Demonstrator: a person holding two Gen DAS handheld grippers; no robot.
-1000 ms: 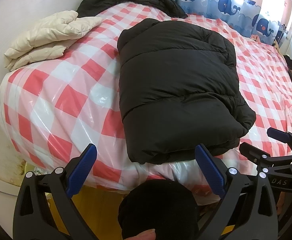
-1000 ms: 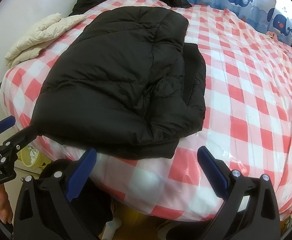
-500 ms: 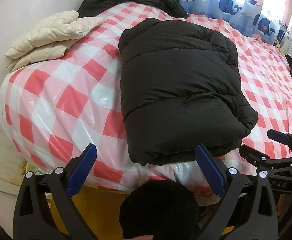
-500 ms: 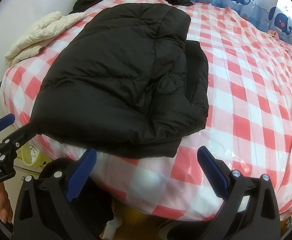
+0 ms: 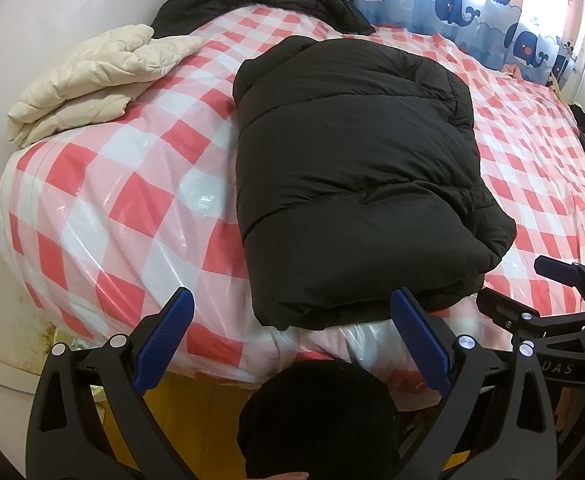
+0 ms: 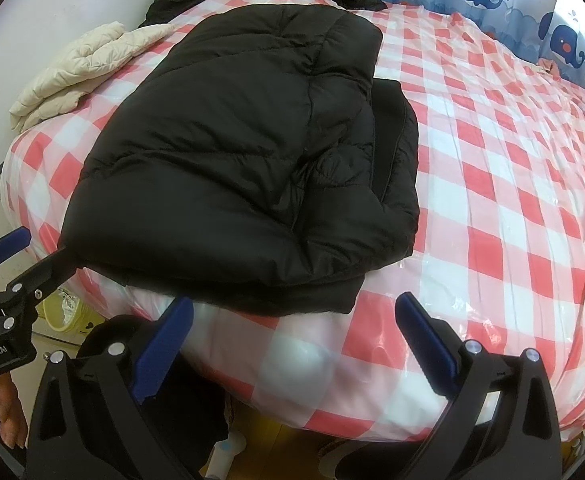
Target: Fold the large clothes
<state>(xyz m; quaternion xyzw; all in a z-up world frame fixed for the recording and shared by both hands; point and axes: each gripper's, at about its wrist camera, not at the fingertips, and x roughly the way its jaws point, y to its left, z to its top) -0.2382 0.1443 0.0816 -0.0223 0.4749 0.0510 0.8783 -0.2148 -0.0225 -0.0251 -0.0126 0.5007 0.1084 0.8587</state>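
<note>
A black puffer jacket (image 5: 352,184) lies folded into a thick block on the red-and-white checked bed (image 5: 104,200); it also shows in the right wrist view (image 6: 244,160). My left gripper (image 5: 292,332) is open and empty, just short of the jacket's near edge. My right gripper (image 6: 292,332) is open and empty, just off the bed's edge below the jacket's near right corner. Each gripper shows in the other's view, the right one (image 5: 532,292) at the jacket's right corner, the left one (image 6: 32,256) at its left corner.
A folded cream puffer jacket (image 5: 92,80) lies at the bed's left side by the wall. Another dark garment (image 5: 252,0) is heaped at the head of the bed. A whale-print curtain (image 5: 452,4) hangs behind. A dark shape (image 5: 316,420) sits below, between my left fingers.
Both grippers have crept slightly forward toward the jacket's near edge. The jacket itself has not moved.
</note>
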